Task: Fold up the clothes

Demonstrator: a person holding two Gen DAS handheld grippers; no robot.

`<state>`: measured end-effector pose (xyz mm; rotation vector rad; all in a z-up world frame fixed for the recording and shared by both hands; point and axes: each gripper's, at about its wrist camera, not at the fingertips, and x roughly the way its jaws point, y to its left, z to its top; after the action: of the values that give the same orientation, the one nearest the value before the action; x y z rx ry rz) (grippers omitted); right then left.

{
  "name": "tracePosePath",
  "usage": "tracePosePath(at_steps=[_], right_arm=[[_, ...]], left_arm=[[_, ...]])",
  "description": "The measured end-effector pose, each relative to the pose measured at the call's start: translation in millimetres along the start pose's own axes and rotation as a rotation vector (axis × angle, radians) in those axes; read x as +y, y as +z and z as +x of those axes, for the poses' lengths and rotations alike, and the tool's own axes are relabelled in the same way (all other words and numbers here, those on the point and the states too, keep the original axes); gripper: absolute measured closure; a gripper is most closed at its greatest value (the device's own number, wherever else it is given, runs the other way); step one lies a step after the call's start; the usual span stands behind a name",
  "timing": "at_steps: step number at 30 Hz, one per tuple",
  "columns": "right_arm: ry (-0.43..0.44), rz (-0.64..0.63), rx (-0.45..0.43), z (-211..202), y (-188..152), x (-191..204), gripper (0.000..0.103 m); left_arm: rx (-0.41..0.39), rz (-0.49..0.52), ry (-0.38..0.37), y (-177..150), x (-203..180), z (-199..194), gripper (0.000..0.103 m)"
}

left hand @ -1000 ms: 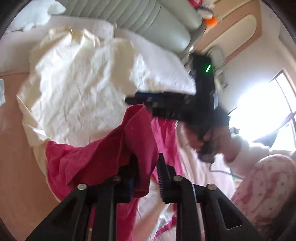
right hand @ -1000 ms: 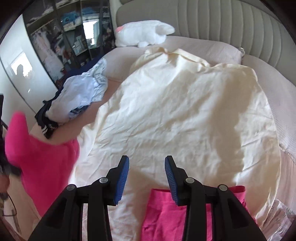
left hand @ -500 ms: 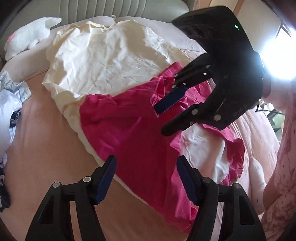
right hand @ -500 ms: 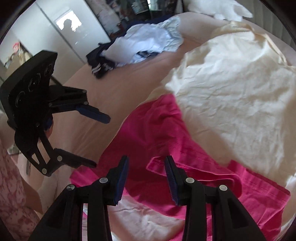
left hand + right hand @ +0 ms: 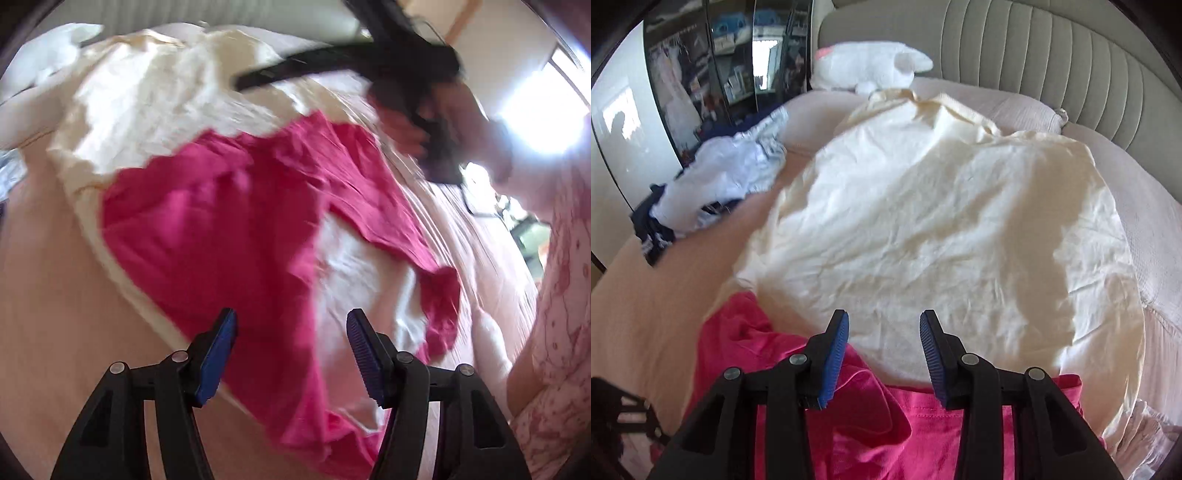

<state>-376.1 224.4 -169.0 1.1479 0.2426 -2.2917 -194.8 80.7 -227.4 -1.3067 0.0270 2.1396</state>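
In the left wrist view motion blur softens everything, and the pink garment (image 5: 236,221) runs out of frame at 6 o'clock, so its lower hem cannot be made out. It lies spread on the cream sheet (image 5: 147,96), with a patch of sheet showing through at 4 o'clock. The left gripper (image 5: 291,350) hangs over it with the jaws apart and just closing, nothing pinched between the blue pads, though pink cloth lies below the gap. At 1 o'clock the right gripper (image 5: 332,62) is a dark smear held in a hand (image 5: 410,129); its jaws cannot be read here. A patterned sleeve (image 5: 557,332) is cut off at 3 o'clock. A second ago the left jaws were clamped on a raised fold of the garment; now it lies flat and free. In the right wrist view the right gripper (image 5: 882,354) has its jaws partly apart and empty, over the seam where garment (image 5: 864,413) meets sheet (image 5: 942,221). A white plush (image 5: 871,66) lies at 12 o'clock and a clothes heap (image 5: 720,177) at 10 o'clock, its far parts blurred. Half a second ago this view faced the left gripper; now only a dark sliver of the left gripper (image 5: 624,417) shows at 8 o'clock.
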Motion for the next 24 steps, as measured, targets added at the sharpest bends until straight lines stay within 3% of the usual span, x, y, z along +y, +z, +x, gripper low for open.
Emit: tracePosePath(at_steps=[3, 5, 6, 9, 10, 12, 14, 15, 18, 20, 22, 23, 24], right_arm=[[0.233, -0.096, 0.175, 7, -7, 23, 0.064], [0.201, -0.257, 0.205, 17, -22, 55, 0.064], [0.143, -0.310, 0.211, 26, -32, 63, 0.064], [-0.046, -0.400, 0.220, 51, -55, 72, 0.064], [-0.034, -0.333, 0.205, 51, -52, 60, 0.061], [-0.092, -0.217, 0.161, 36, -41, 35, 0.064], [-0.190, -0.148, 0.099, 17, -31, 17, 0.063], [-0.187, -0.150, 0.074, 7, -28, 15, 0.060], [0.046, -0.177, 0.119, -6, -25, 35, 0.060], [0.107, -0.250, 0.149, -1, -33, 66, 0.060], [0.083, -0.332, 0.201, 17, -50, 90, 0.060], [0.029, -0.339, 0.227, 33, -57, 93, 0.060], [0.045, -0.307, 0.221, 38, -57, 86, 0.060]], left_arm=[[0.004, -0.022, 0.153, 9, 27, 0, 0.045], [0.020, 0.024, 0.210, 12, 25, 15, 0.045], [0.036, 0.056, 0.228, 12, 21, 24, 0.045], [0.102, 0.121, 0.176, 0, 0, 40, 0.045], [0.117, 0.174, 0.174, -8, -12, 40, 0.046], [0.142, 0.256, 0.147, -23, -31, 33, 0.047], [0.103, 0.180, 0.048, -21, -25, 16, 0.047], [0.067, 0.102, 0.041, -15, -15, 10, 0.047], [0.024, 0.079, 0.142, 5, 0, 16, 0.047], [0.080, 0.160, 0.152, 6, -11, 33, 0.047], [0.133, 0.201, 0.099, -6, -28, 44, 0.047], [0.137, 0.228, 0.089, -12, -37, 42, 0.047], [0.142, 0.255, 0.078, -18, -46, 41, 0.047]])
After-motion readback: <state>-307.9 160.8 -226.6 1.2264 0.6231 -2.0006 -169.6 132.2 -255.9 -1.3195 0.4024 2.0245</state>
